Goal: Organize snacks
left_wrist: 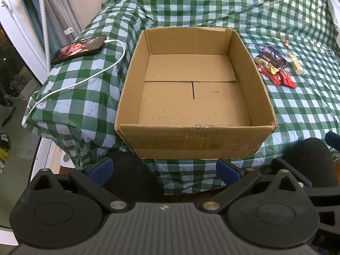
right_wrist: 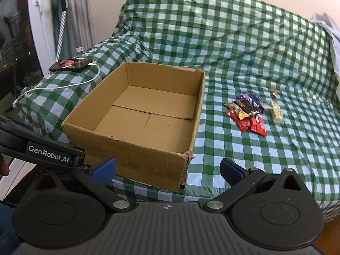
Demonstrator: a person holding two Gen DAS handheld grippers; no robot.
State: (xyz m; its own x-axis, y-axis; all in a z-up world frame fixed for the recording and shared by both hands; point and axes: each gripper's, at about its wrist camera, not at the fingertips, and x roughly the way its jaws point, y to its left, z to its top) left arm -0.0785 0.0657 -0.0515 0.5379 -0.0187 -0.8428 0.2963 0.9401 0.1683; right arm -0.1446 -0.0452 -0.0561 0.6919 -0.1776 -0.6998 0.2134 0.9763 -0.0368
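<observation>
A: Starting at the left, we see a black smartphone with a lit screen (left_wrist: 79,48) lying on the green-and-white checked cloth (left_wrist: 212,6), with a white charging cable (left_wrist: 85,78) plugged into it and trailing down off the near left corner.

B: Next along, we have the open brown cardboard box (left_wrist: 125,89). It sits on the cloth near the front edge, and we see only its bare flaps inside.

A: And our left gripper (left_wrist: 164,169)?

B: We hold it low in front of the box, short of its near wall. Its blue-padded fingers (left_wrist: 101,170) are spread wide, with nothing between them.

A: Right of the box, a little apart from it, we see the small pile of wrapped snack bars (right_wrist: 247,111): red packets underneath, yellow, black and purple wrappers over them.

B: Just beside the pile lies a pale, clear-wrapped bar (right_wrist: 277,111), and a tiny wrapped sweet (right_wrist: 275,92) sits a bit farther back.

A: Our right gripper (right_wrist: 169,170) hovers at the box's near right corner, well short of the snacks, fingers likewise parted and holding nothing.

B: In the right wrist view we also catch the left gripper's black body at the left edge.
</observation>
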